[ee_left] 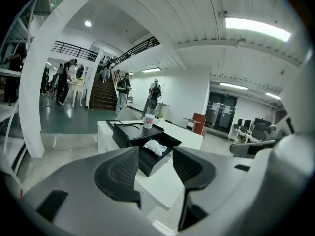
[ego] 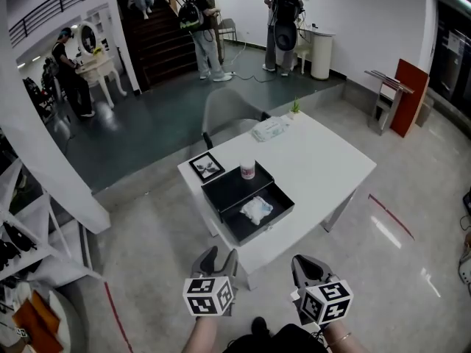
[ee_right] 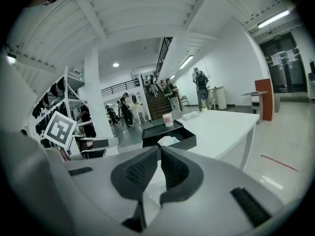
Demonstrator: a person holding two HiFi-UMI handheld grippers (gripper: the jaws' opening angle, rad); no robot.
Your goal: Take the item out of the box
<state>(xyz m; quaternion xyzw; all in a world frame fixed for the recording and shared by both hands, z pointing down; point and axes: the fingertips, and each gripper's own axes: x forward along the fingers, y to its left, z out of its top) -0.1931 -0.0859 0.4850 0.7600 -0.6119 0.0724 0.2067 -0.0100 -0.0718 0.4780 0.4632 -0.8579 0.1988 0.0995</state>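
An open black box (ego: 278, 197) lies on the near corner of a white table (ego: 324, 160), its lid (ego: 229, 187) alongside. Inside the box rests a crumpled white item (ego: 256, 210). Both grippers hang short of the table's near corner, apart from the box. My left gripper (ego: 218, 259) is open with nothing between its jaws; in the left gripper view (ee_left: 155, 151) the box (ee_left: 129, 135) and the item (ee_left: 156, 146) show beyond it. My right gripper (ego: 307, 267) is shut and empty. In the right gripper view (ee_right: 160, 150) the box (ee_right: 183, 144) and item (ee_right: 168, 140) lie ahead.
A small white cup (ego: 248, 170) stands on the lid. A framed picture (ego: 207, 167), a wipes packet (ego: 269, 129) and a tiny plant (ego: 295, 107) are farther back. A grey chair (ego: 228, 112) is behind the table. Several people stand far off.
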